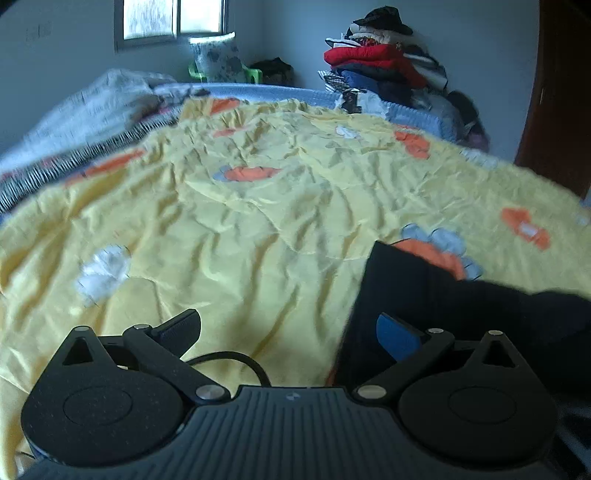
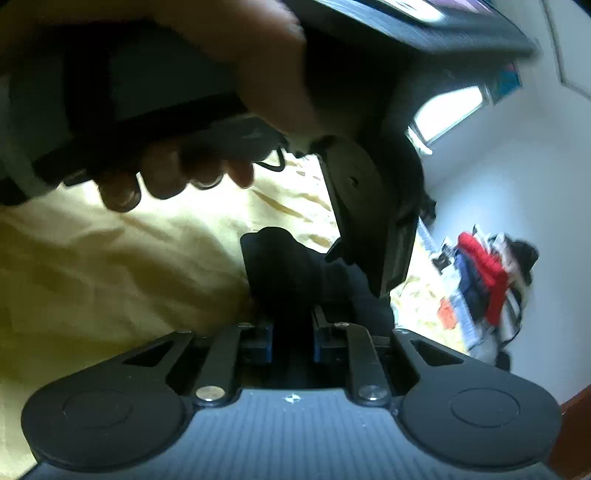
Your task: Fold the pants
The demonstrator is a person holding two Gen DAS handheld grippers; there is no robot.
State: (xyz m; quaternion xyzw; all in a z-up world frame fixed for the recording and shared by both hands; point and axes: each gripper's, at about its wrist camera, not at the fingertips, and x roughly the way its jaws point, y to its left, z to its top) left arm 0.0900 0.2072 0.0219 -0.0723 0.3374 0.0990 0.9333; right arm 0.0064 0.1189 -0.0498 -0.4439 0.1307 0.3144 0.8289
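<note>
The dark pants point(image 1: 424, 295) are lying on the yellow bedsheet point(image 1: 240, 221), their long axis unclear, the left gripper point(image 1: 288, 332) gaping wide beside their edge, the right gripper point(image 2: 291, 332) pinching their dark cloth, no containers showing.

Grey walls point(image 1: 472, 55), bright window point(image 1: 173, 18)

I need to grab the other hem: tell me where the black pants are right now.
The black pants lie on the yellow sheet at the left wrist view's lower right, beside the open left gripper; the right gripper is clamped on them.
</note>
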